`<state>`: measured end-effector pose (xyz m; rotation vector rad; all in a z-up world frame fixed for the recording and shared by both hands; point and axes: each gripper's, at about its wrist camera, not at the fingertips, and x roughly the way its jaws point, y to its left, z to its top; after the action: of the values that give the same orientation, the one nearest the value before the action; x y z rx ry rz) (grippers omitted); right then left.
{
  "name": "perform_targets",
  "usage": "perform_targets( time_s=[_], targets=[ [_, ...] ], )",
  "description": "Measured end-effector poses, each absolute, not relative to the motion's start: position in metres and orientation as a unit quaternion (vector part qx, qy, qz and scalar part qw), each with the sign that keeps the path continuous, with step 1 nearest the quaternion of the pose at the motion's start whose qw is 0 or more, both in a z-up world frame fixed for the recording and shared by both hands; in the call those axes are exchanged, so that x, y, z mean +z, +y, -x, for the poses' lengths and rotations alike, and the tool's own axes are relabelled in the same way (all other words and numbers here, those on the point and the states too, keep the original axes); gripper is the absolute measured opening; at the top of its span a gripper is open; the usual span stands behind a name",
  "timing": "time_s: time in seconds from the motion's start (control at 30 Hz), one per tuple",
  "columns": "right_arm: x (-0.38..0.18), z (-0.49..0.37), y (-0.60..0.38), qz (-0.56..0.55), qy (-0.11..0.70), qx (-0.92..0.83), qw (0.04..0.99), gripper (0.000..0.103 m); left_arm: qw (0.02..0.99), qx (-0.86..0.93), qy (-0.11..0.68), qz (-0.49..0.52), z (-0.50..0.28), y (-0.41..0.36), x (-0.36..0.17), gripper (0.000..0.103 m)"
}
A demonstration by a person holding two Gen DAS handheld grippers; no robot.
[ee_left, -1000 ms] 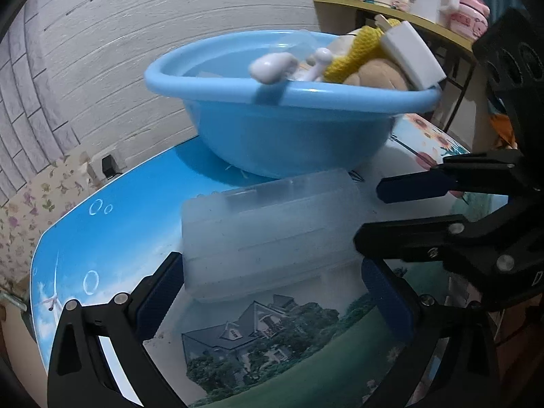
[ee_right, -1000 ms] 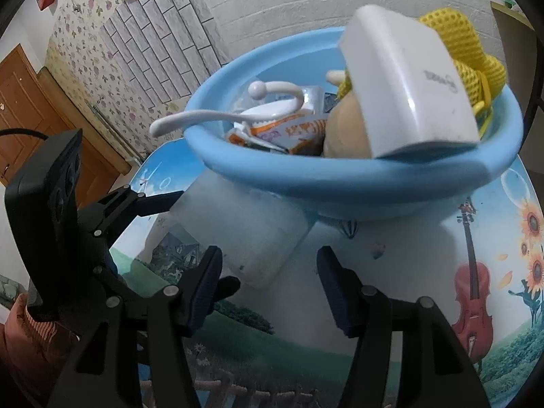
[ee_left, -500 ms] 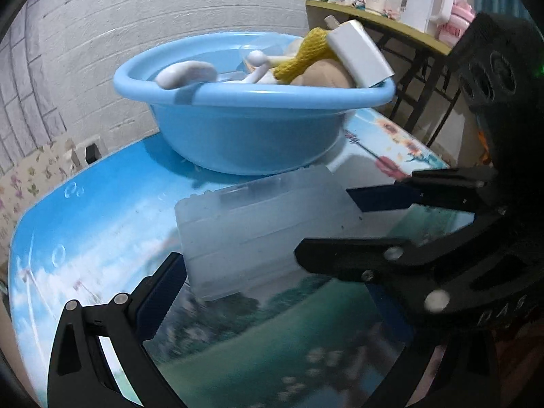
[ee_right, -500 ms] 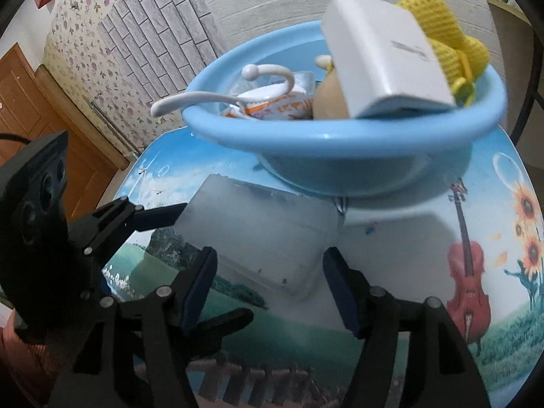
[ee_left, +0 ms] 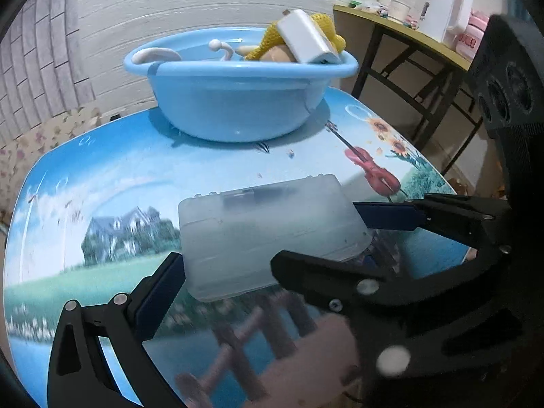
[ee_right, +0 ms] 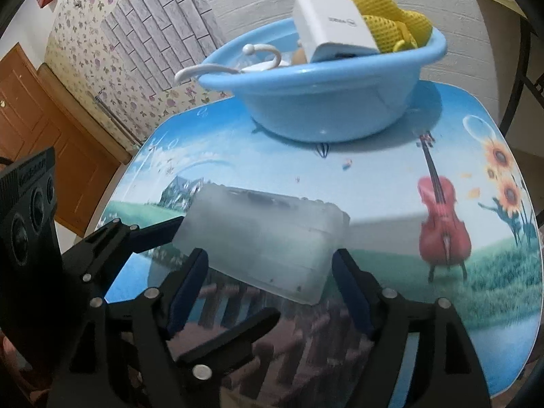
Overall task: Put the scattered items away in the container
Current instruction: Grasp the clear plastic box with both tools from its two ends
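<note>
Right wrist: one frosted box (ee_right: 268, 238), one basin (ee_right: 323, 102).

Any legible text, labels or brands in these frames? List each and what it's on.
Nothing reads cleanly.
White box in the blue basin: small grey logo on its face, too blurred to read.
Left claw's camera housing: a line of embossed print, unreadable.
Pink container on the side shelf: red lettering, too small to read.

White box (ee_right: 331, 29) in the blue basin (ee_right: 326, 102): small dark print on its top face, too small to read.
</note>
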<state>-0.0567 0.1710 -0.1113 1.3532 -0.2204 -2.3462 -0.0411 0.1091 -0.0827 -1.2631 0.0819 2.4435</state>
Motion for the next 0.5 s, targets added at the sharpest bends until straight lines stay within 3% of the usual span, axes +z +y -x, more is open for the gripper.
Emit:
perform_targets(
  time_s=[0.33, 0.5],
  targets=[
    [-0.114, 0.037, 0.178, -0.488, -0.071, -0.841, 0.224, 0.08, 0.142, 0.889, 0.024, 0.434, 0.024, 0.114, -0.085, 0.103],
    [-0.119, 0.04, 0.176, -0.482, -0.066, -0.848, 0.21, 0.087, 0.13, 0.892, 0.012, 0.433, 0.029, 0.112, -0.091, 0.103]
  ],
)
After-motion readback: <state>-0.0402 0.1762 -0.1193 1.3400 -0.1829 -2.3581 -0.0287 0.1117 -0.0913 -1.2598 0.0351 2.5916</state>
